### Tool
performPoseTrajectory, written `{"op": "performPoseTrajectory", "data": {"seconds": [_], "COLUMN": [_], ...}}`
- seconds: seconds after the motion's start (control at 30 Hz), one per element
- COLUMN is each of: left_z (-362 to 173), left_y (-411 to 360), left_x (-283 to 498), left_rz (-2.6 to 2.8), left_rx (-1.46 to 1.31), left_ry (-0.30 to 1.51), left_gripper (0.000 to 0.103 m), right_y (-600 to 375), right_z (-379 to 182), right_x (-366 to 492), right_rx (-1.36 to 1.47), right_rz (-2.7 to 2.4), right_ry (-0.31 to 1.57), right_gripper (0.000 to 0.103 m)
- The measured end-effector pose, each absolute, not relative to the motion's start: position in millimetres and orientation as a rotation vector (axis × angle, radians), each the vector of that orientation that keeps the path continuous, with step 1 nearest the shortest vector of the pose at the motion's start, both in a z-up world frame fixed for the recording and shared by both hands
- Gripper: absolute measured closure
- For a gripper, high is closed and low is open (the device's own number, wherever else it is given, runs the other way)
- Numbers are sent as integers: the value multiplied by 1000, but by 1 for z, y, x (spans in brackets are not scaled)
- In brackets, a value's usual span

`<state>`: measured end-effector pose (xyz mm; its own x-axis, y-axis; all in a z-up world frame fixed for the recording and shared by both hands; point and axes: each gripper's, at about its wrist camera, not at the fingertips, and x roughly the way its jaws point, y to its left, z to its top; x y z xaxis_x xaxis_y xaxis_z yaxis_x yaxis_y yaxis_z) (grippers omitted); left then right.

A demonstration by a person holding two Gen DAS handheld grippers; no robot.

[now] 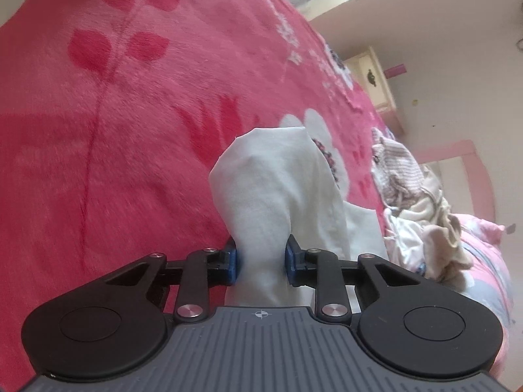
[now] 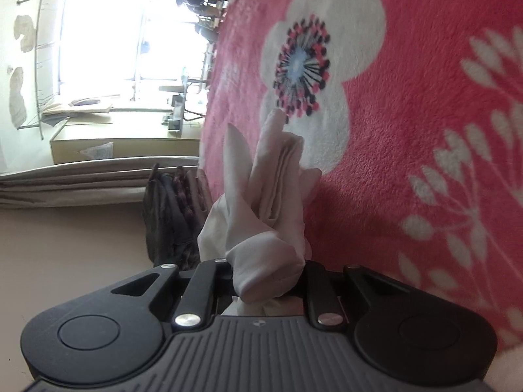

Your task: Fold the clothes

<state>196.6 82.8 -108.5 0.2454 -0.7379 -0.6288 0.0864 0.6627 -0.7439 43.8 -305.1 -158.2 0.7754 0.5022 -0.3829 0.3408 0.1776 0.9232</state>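
Clearly both tools have hold of the white garment point(image 1: 261, 196), which hangs bunched above the pink flowered blanket point(image 1: 114, 130) on the bed. The left tool point(image 1: 261, 263) has its blue pads pressed into a thick wad of the cloth, closed as far as the wad allows. The right tool point(image 2: 266, 281) also grips a gathered lump of the same cloth point(image 2: 271, 196); its pads are hidden under the fabric, yet the cloth is plainly caught between them.

As for progress, the garment is neither spread flat nor lying as a neat folded stack on the blanket; it is lifted and crumpled, with some layered creases showing in the right wrist view. That would suit either carrying it over to spread out or bringing one edge across mid-fold. A heap of unfolded clothes point(image 1: 421, 215) lies beyond the garment at the blanket's edge, so I judge plenty is left.
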Motion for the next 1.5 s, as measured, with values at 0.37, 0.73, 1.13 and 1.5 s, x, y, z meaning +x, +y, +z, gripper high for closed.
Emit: {"op": "performPoseTrajectory", "data": {"seconds": [0.37,0.73,1.13,1.5], "left_z": [-49,63,63,31], "left_y": [110,234,306,306], "left_x": [188,313,498,499], "left_rz": [-690,-560,-218,-133], "left_rx": [-759,-750,-657,-579], "left_ry": [1054,781,674,585], "left_gripper": [77,77,56,52], "right_y": [-293,-196,-78,-119], "right_z": [-77,21,17,-44], "right_x": [45,233,473,485], "right_rx": [1320,1211,1120,1007], "right_rz": [202,477,627,529], "right_ry": [664,609,581,578], "right_gripper": [86,86,84,42]}}
